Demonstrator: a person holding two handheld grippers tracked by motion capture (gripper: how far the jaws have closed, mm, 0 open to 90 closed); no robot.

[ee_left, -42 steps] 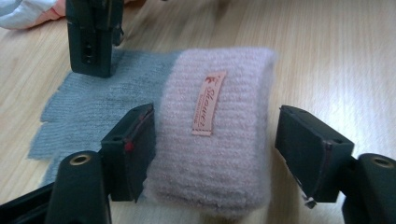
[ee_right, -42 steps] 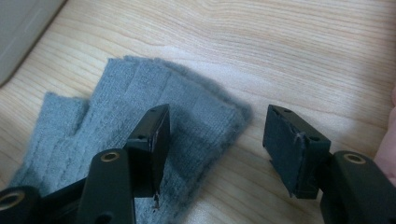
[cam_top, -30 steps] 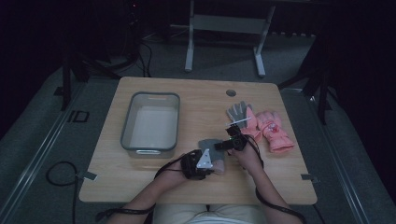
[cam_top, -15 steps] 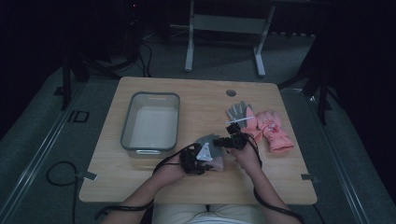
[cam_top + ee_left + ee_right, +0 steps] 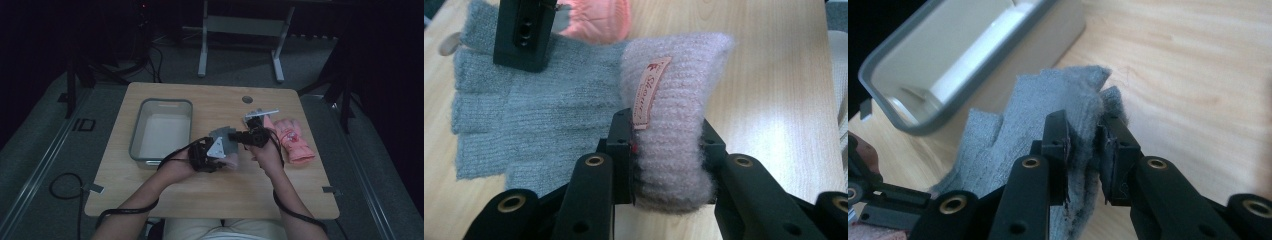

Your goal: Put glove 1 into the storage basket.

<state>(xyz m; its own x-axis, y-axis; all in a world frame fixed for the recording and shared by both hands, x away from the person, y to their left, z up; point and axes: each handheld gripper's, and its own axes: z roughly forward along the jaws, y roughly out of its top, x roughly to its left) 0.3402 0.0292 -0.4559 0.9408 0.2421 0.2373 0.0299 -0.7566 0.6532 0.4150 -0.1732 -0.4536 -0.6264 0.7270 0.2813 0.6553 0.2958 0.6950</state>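
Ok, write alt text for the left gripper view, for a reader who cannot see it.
The left gripper is shut on the cuff of a fuzzy pale pink knit glove with a small sewn-on label. Behind it, a grey fingerless glove lies flat on the wooden table, with a black gripper jaw on its far edge and a salmon-pink glove beyond.

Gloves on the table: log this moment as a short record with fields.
left gripper: shut on pale pink knit glove
right gripper: shut on grey fingerless glove
grey glove position: between the two grippers, near the grey bin
bin contents: nothing seen inside
other item: bright pink padded glove lying on the table at the right
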